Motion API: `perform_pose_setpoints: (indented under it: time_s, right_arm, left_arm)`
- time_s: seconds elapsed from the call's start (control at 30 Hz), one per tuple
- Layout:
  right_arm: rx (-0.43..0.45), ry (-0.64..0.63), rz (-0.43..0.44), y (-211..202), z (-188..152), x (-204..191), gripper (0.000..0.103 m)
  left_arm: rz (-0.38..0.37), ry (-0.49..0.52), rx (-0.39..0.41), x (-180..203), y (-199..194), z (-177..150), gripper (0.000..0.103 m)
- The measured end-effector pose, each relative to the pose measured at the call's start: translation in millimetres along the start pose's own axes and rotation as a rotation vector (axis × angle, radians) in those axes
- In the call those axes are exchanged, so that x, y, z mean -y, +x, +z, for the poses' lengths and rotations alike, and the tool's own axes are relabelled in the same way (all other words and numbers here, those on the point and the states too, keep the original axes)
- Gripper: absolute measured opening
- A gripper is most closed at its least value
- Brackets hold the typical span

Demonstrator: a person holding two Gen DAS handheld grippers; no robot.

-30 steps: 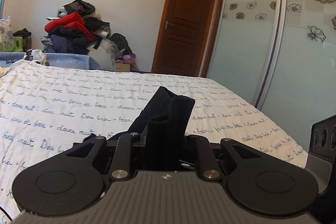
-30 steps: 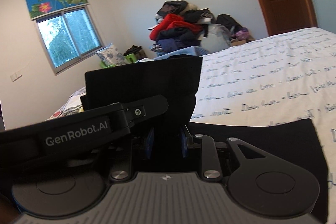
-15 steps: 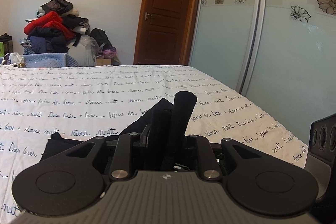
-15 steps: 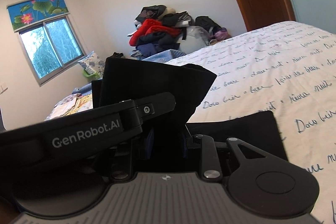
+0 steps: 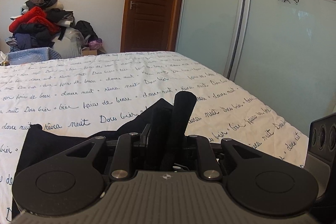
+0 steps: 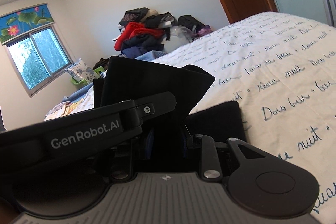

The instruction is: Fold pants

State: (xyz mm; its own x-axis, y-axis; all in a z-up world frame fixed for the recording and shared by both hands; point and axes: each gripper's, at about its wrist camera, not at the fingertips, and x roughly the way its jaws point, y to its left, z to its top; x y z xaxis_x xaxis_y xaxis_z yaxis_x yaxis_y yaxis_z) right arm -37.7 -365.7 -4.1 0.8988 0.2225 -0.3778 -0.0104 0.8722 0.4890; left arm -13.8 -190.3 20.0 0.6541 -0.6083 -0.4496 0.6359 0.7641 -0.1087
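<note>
Pants (image 5: 69, 140) lower, seemingly toward bedspread (image 5: 105, 85)

Ahead: white quilted bed cover with dark script (image 5: 130, 81) lies bare across mid-frame.
Lower left: flat black fabric pants (image 5: 63, 140).
Right edge: frosted-glass sliding wardrobe doors (image 5: 273, 45) flank bed.

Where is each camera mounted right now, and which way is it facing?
Left wrist: sits on the left tool, looking forward across the bed to the door and wardrobe; the tool is shut on the black pants.
Right wrist: sits on the right tool, tilted, facing the window and corner; it is shut on a pants fold, with the left tool's arm crossing in front.
Shared: pants, bed, door, clothes pile.
</note>
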Motion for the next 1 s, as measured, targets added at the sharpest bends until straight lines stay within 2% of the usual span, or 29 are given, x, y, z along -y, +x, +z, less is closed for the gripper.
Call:
perform_pose_setpoints:
  time_s: [0.37,0.53,0.67,0.77,0.83,1.0]
  right_arm:
    - [-0.029,0.071,-0.006,2.4,-5.6,21.8,0.027]
    - [-0.053,0.066,-0.046,-0.5,-8.0,28.2,0.036]
    - [-0.055,0.050,-0.058,-8.5,-9.2,32.9,0.037]
    - [-0.039,0.044,-0.076,-17.7,-9.4,37.5,0.045]
    - [-0.032,0.022,-0.116,-24.7,-9.3,39.3,0.055]
    - [-0.005,-0.029,-0.249,-49.8,-9.6,49.1,0.055]
  left_arm:
    - [-0.016,-0.002,-0.037,8.7,18.8,-5.4,0.024]
    - [-0.019,0.015,-0.053,15.1,24.2,-10.8,0.024]
    - [-0.022,0.011,-0.066,16.0,25.5,-13.0,0.024]
    - [-0.044,0.000,-0.087,17.0,26.9,-13.7,0.026]
    - [-0.072,-0.004,-0.099,19.0,27.5,-14.4,0.026]
    - [-0.125,0.013,-0.096,28.9,22.5,-17.7,0.032]
